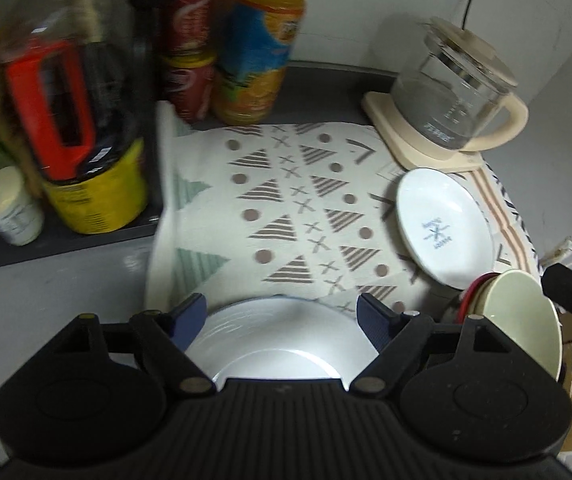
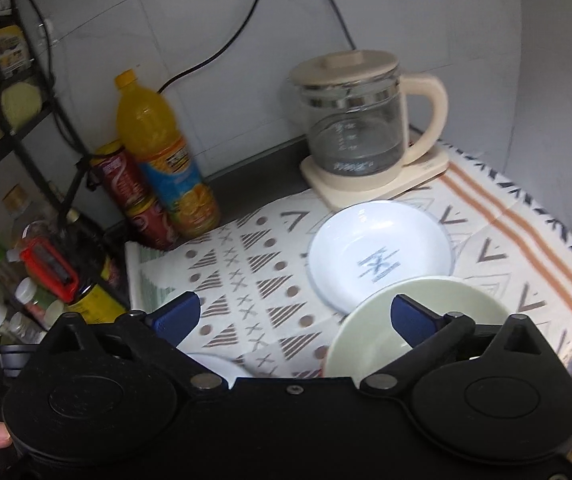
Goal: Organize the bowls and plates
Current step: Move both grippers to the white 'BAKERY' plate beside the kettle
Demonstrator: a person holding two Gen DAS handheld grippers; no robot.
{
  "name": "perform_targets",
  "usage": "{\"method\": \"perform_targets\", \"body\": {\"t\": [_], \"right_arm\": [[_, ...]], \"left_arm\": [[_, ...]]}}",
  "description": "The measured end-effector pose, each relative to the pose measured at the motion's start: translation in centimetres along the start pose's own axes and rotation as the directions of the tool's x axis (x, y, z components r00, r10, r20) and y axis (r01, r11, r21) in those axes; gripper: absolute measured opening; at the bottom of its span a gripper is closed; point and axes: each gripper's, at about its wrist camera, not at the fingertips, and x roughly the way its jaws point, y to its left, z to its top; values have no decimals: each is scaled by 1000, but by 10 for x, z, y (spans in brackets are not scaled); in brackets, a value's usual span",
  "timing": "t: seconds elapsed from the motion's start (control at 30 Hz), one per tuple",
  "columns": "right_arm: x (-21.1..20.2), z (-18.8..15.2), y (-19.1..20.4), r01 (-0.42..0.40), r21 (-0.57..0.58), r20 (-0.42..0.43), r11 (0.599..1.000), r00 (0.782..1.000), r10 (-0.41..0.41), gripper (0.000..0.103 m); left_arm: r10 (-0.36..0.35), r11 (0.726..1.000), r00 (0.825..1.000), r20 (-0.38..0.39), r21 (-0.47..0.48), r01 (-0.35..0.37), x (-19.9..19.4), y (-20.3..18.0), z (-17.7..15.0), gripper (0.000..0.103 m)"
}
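Red rim (image 1: pixel 470 294): left view only.

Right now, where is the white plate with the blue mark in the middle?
The white plate lies on the patterned cloth, just in front of the glass kettle and behind the pale green bowl, on the right side in both views.
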Motion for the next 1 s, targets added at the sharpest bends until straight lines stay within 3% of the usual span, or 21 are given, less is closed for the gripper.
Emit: {"method": "perform_targets", "body": {"t": [0.33,0.73,1.0], "right_arm": [[8,26,-45,68,67,-2,995,998,-68,102],[54,76,-113,48,58,-54,997,998,-45,102],[94,97,-141,14,-2,-117,1000,993,-14,101]], "left_arm": [[-19,999,999,-26,29,20,23,-27,20,81],[33,998,999,0,-45,-33,38,-59,42,81],[23,994,1000,-1,-103,-23,56,-78,48,80]]}}
